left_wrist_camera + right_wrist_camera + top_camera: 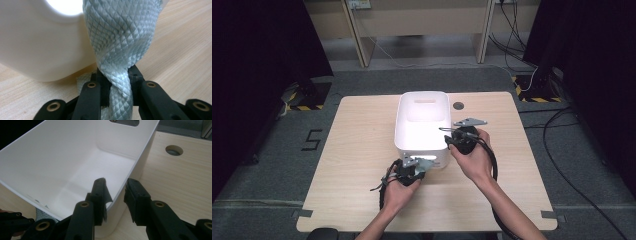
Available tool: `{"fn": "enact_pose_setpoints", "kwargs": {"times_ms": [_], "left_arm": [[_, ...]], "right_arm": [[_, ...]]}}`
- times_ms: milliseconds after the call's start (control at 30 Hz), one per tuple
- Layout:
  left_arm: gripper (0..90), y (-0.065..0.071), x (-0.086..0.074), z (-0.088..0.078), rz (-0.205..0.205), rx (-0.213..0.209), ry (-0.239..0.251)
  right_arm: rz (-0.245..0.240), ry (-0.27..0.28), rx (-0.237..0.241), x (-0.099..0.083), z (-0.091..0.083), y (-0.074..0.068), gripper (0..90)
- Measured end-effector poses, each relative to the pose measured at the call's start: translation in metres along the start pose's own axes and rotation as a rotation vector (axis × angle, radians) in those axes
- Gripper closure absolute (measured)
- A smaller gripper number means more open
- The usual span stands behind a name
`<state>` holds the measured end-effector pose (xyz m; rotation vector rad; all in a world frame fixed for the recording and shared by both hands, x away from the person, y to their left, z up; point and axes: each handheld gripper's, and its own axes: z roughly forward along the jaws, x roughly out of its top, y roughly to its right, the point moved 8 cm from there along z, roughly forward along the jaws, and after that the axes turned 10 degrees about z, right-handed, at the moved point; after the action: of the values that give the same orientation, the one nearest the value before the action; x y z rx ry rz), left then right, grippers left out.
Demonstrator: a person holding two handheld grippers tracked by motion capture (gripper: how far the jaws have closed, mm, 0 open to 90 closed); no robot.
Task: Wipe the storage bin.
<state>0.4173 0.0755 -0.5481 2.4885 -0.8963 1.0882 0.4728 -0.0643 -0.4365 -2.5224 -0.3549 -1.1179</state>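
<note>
In the left gripper view, the near bottom of the frame holds the left gripper (117, 93), its jaws pressed together on a twisted length of pale woven strap (120, 42). The strap rises from the pinch to the top centre of the frame, widening as it goes, which suggests it hangs or feeds from above the bin's near wall. Pinching it at its narrowest, twisted part probably gives the firmest hold for pulling or guiding it. Just behind, at the upper left, the white bin (37, 47) stands on the wooden table (182, 45).

In the right gripper view, the right gripper (115, 197) sits at the bottom centre with its jaws partly spread, one on each side of the bin's rim (140, 160) at the near corner. The pads do not clearly press on the wall, so this reads as a bracing stance, ready to steady the bin while the other hand works the strap. A scrap of the strap peeks out at the lower left.

From the high view, the left gripper (411, 169) lies at lower centre, touching the bin's near wall, and the right gripper (460, 137) at its right side. The bin (422, 125) sits mid-table, its interior apparently bare. Farther up, a round hole (458, 106) marks the tabletop.
</note>
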Motion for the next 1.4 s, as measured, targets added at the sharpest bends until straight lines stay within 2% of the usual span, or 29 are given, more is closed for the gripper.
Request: {"fn": "enact_pose_setpoints", "kwargs": {"times_ms": [233, 600, 1100, 1400], "left_arm": [[76.8, 0.000, -0.002, 0.003, 0.002, 0.001, -0.011], [76.9, -0.003, -0.009, 0.005, -0.009, 0.004, -0.066], [76.4, -0.002, -0.009, 0.009, -0.022, 0.007, -0.062], [76.4, -0.002, -0.006, 0.011, -0.008, 0.010, -0.059]], "right_arm": [[0.000, 0.000, 0.000, 0.000, 0.000, 0.000, 69.0], [-0.001, 0.000, 0.001, 0.000, 0.000, 0.000, 69.0], [-0.001, 0.001, -0.001, 0.000, 0.000, 0.000, 68.9], [-0.002, 0.001, -0.002, 0.000, 0.000, 0.000, 69.0]]}}
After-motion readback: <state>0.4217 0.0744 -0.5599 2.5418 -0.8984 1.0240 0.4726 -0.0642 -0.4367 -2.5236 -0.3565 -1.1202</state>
